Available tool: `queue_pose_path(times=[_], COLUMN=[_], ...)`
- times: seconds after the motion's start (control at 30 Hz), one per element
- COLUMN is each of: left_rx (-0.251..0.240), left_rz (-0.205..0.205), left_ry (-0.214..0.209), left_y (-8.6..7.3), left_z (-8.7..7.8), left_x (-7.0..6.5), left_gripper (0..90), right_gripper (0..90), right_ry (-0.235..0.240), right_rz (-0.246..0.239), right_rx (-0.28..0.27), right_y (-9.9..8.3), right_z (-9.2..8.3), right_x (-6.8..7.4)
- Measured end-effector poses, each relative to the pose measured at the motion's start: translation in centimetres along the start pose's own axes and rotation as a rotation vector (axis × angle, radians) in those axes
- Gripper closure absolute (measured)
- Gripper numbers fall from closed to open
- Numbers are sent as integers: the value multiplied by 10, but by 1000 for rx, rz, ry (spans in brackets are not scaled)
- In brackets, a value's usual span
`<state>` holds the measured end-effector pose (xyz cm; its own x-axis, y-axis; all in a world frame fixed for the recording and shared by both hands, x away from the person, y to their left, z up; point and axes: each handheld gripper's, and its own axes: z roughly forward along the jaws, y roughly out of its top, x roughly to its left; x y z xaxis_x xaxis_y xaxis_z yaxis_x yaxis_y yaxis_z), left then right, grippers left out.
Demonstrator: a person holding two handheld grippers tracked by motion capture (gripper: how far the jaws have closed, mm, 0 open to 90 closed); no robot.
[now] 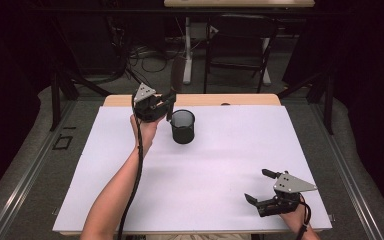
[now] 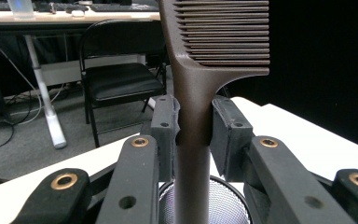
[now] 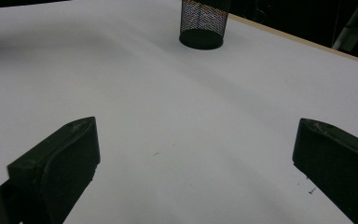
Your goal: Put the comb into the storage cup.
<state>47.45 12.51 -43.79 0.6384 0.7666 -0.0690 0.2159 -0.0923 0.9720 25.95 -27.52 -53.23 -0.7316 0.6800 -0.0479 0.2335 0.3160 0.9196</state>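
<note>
A dark brown comb [image 2: 200,70] stands upright between the pads of my left gripper [image 2: 193,116], teeth at the top, and the pads press on its handle. The handle's lower end hangs over the mouth of a black mesh cup [image 2: 226,205]. In the high view the left gripper [image 1: 168,102] is held at the back of the table, just left of and above the cup [image 1: 182,126]. My right gripper [image 1: 256,185] rests near the front right corner, its jaws wide apart with nothing between them. The right gripper [image 3: 196,158] faces across the table toward the distant cup [image 3: 203,23].
A white sheet [image 1: 215,170] covers the wooden table [image 1: 240,99]. Beyond the far edge stand a black folding chair [image 1: 240,45] and a desk leg [image 1: 187,50] with cables on the floor. Metal rails run along both sides of the table.
</note>
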Motion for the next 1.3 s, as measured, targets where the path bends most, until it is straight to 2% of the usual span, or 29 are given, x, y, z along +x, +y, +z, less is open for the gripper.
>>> queue_pose_path(times=[0.27,0.37,0.67,0.9,1.3], left_rx=[-3,-19,-34,-70,-36], left_rz=[-8,-8,-17,-34,-7], left_ry=[-12,-18,-15,-28,-42], left_y=[0,0,-3,-6,-10], left_z=[3,5,12,15,22], left_x=[-1,-2,-4,-5,-7], left_gripper=[724,724,724,724,724], right_gripper=[2,2,2,2,2], right_ry=[-1,-2,-1,5,3], right_rz=[1,-5,-3,-5,-6], right_rx=[-2,2,1,7,8], right_y=[0,0,0,0,0], right_z=[-1,0,0,1,0], right_x=[1,0,0,1,0])
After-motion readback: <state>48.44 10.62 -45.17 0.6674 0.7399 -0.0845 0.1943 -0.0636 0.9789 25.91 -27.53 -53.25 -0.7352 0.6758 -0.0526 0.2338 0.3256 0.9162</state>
